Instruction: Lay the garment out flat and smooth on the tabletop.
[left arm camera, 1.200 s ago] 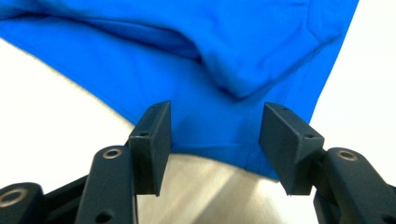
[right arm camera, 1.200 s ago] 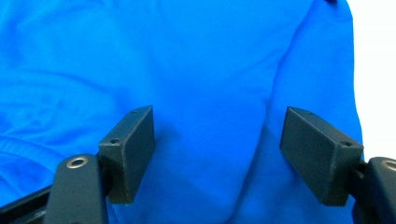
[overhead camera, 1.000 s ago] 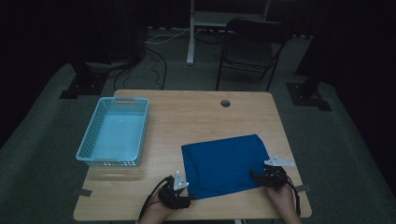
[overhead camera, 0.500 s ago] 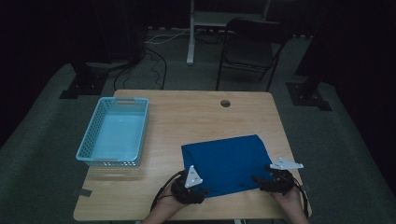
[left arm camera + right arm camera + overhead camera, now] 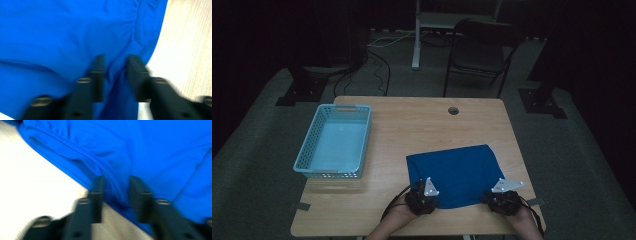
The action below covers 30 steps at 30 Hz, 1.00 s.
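A blue cloth (image 5: 452,174) lies flat on the wooden surface (image 5: 412,125), on the side near the person. A light blue basket (image 5: 334,141) sits well apart from the cloth, with bare wood between them. The basket looks empty.

The left tongs (image 5: 422,198) are at one near corner of the cloth. The right tongs (image 5: 503,199) are at the other near corner. In the left gripper view, the two black jaws of the left tongs (image 5: 115,75) stand apart, with a fold of blue cloth in the gap between them. In the right gripper view, the right tongs (image 5: 116,195) look the same: jaws apart, with the cloth's hem between them. So both tongs are spread and have not pinched yet. Both of these pictures are blurry.

The step in hand seems to be grabbing the two near corners of the cloth, maybe to fold it or lift it. To do it well, each pair of tongs should reach far enough past the hem to bite on plenty of cloth, not just the thin edge. Both should close at about the same time and at the same spot on each corner. Then the cloth should come up even and not slip or bunch to one side.
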Each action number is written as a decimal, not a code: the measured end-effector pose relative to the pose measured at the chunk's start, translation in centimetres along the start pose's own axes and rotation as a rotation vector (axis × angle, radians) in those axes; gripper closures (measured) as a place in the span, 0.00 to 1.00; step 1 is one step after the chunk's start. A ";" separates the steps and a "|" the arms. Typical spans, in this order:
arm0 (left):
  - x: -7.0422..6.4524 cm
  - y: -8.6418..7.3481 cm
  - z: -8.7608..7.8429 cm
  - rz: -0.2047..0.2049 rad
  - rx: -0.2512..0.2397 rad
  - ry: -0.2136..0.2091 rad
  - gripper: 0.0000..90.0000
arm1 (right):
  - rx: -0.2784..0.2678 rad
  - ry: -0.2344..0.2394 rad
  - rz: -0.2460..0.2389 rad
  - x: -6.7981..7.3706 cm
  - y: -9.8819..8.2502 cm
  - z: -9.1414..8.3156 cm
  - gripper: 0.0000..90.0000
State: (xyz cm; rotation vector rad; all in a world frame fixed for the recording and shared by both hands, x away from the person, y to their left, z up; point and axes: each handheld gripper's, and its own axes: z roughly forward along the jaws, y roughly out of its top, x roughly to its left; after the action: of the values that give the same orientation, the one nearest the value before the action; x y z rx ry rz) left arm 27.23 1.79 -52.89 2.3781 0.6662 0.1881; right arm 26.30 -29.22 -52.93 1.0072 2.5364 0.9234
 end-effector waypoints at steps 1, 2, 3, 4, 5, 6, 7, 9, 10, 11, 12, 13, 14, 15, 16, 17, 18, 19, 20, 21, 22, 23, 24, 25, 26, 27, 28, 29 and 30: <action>0.2 0.1 0.0 -0.008 -0.001 -0.010 0.88 | 0.001 0.003 0.003 -0.2 0.3 -0.2 0.88; 0.3 0.1 0.0 -0.009 -0.008 -0.013 0.93 | -0.005 0.002 -0.007 -0.3 0.5 -0.3 0.90; 0.3 0.2 0.0 0.000 -0.009 -0.002 0.94 | -0.010 -0.002 -0.015 -0.3 0.9 -0.6 0.91; 0.3 0.3 0.0 0.004 -0.009 -0.003 0.95 | -0.016 -0.015 -0.026 -0.3 1.4 -0.9 0.91; 0.3 0.5 -0.1 0.006 -0.010 -0.008 0.95 | -0.025 -0.023 -0.032 -0.4 1.7 -1.0 0.91; 0.3 0.6 -0.3 0.009 -0.018 -0.001 0.95 | -0.037 -0.028 -0.037 -0.4 2.1 -1.3 0.91; 0.4 0.8 -0.4 0.010 -0.027 -0.002 0.96 | -0.048 -0.033 -0.038 -0.5 2.6 -1.5 0.91; 0.7 1.1 -0.9 0.009 -0.048 -0.004 0.96 | -0.059 -0.042 -0.043 -0.8 3.7 -1.7 0.91; 0.9 1.3 -1.1 0.000 -0.053 -0.002 0.96 | -0.074 -0.043 -0.042 -1.1 4.6 -1.7 0.91; 1.1 1.5 -1.4 0.002 -0.055 0.001 0.96 | -0.078 -0.049 -0.036 -1.3 5.4 -1.7 0.91; 1.3 1.7 -1.6 -0.003 -0.051 -0.012 0.95 | -0.083 -0.060 -0.031 -1.7 6.3 -1.6 0.91; 1.4 1.8 -1.7 -0.002 -0.038 -0.023 0.86 | -0.093 -0.060 -0.016 -2.2 7.1 -1.5 0.91; 1.4 1.9 -1.7 0.011 -0.023 -0.028 0.74 | -0.095 -0.056 -0.005 -2.6 7.7 -1.4 0.92; 1.5 2.0 -1.8 0.029 -0.014 -0.016 0.67 | -0.095 -0.058 0.006 -2.9 8.3 -1.3 0.92; 1.5 2.0 -1.8 0.033 -0.008 -0.008 0.61 | -0.099 -0.067 0.015 -3.2 9.3 -1.1 0.92; 1.6 1.9 -1.8 0.028 -0.008 -0.002 0.60 | -0.104 -0.062 0.022 -3.5 9.9 -1.0 0.92; 1.7 1.9 -1.8 0.015 -0.013 0.009 0.60 | -0.107 -0.062 0.025 -3.7 10.4 -0.8 0.92; 1.8 1.8 -1.7 0.007 -0.014 0.017 0.59 | -0.108 -0.066 0.033 -3.8 10.9 -0.7 0.92; 1.8 1.8 -1.5 0.012 -0.010 0.030 0.58 | -0.103 -0.066 0.036 -3.9 11.2 -0.5 0.92; 1.7 1.7 -1.3 0.017 -0.008 0.037 0.58 | -0.100 -0.071 0.041 -4.0 11.5 -0.2 0.92; 1.5 1.7 -1.1 0.029 -0.004 0.043 0.58 | -0.098 -0.072 0.045 -4.1 11.7 -0.1 0.92; 1.2 1.7 -0.8 0.049 0.004 0.048 0.58 | -0.092 -0.070 0.047 -4.2 11.8 0.1 0.92; 0.8 1.8 -0.4 0.066 0.014 0.053 0.58 | -0.088 -0.073 0.052 -4.2 11.8 0.3 0.92; 0.5 1.8 -0.1 0.082 0.022 0.062 0.58 | -0.082 -0.073 0.059 -4.3 11.7 0.5 0.92; 0.2 1.8 0.2 0.095 0.027 0.072 0.56 | -0.079 -0.072 0.066 -4.5 11.6 0.6 0.92; -0.1 1.9 0.5 0.106 0.033 0.079 0.56 | -0.076 -0.072 0.074 -4.6 11.5 0.7 0.92; -0.2 2.0 0.7 0.115 0.046 0.087 0.56 | -0.074 -0.074 0.082 -4.7 11.4 0.8 0.92; -0.3 2.2 0.9 0.103 0.057 0.090 0.59 | -0.072 -0.072 0.088 -4.9 11.3 0.9 0.92; -0.2 2.3 0.9 0.101 0.060 0.111 0.72 | -0.071 -0.072 0.097 -5.0 11.2 0.9 0.92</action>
State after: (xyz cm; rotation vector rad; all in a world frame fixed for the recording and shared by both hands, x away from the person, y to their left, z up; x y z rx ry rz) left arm 28.23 -0.34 -52.18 2.4750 0.6107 0.3509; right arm 36.19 -26.03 -46.39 1.1293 2.3974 0.9770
